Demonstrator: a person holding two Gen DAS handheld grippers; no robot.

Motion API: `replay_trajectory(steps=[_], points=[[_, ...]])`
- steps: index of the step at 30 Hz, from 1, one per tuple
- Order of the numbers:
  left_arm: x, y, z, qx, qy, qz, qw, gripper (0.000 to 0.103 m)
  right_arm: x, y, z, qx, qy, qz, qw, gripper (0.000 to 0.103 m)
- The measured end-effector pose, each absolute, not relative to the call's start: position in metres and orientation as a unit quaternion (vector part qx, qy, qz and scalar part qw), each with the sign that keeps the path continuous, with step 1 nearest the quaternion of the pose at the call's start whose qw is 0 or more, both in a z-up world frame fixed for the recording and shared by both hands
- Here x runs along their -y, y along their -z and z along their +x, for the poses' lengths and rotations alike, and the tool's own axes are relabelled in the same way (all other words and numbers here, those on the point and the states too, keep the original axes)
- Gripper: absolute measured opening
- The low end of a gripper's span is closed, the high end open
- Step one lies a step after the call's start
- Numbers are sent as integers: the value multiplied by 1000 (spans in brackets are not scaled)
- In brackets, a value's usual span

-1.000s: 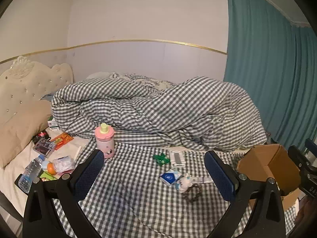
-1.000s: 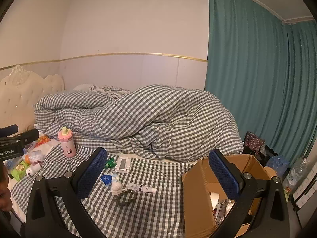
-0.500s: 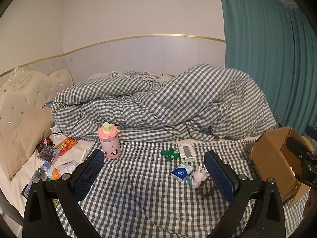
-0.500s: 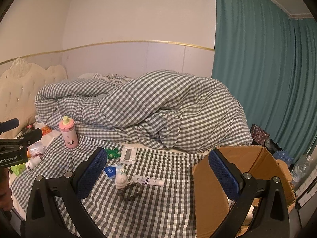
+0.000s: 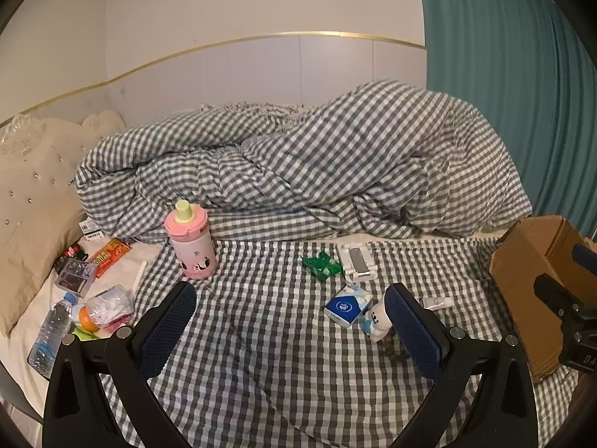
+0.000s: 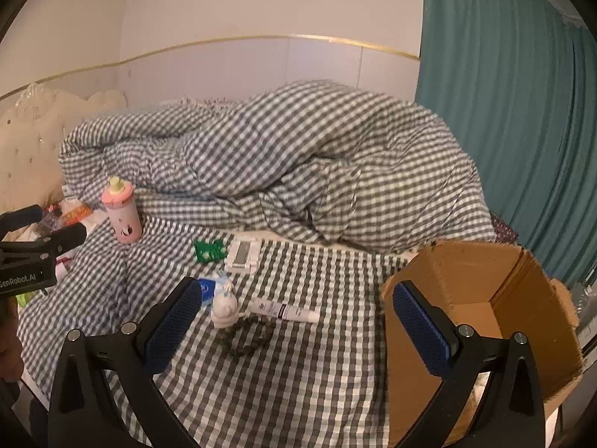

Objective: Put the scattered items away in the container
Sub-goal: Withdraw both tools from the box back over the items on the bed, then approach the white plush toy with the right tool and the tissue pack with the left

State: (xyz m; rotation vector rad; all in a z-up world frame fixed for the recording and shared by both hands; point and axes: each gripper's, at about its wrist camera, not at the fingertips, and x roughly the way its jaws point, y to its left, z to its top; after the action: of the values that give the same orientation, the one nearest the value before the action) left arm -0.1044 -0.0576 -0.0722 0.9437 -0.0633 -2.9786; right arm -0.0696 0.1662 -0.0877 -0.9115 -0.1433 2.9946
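Nearing the pink bottle (image 5: 191,240), left gripper (image 5: 287,330) spread.

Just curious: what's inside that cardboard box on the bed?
The cardboard box stands open; only bare brown inner walls show. Its bottom is hidden by the near wall and the right gripper.

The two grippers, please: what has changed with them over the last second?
Both have moved closer over the bed: the left gripper and right gripper now frame the small toy. Nothing was picked up; both remain open, and the cardboard box stays put.
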Motion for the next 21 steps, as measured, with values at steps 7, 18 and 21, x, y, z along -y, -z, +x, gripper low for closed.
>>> replay_trajectory(steps=[7,18,21], points=[[53,94,-124,32,948,317,4,103,-164,113,-88,46,-946,-320,-20,103],[55,135,-156,46,936,350,-9,103,-149,153,-118,49,-927,-367,-63,91],[55,147,-164,51,932,359,-13,103,-145,164,-128,49,-921,-379,-73,87]])
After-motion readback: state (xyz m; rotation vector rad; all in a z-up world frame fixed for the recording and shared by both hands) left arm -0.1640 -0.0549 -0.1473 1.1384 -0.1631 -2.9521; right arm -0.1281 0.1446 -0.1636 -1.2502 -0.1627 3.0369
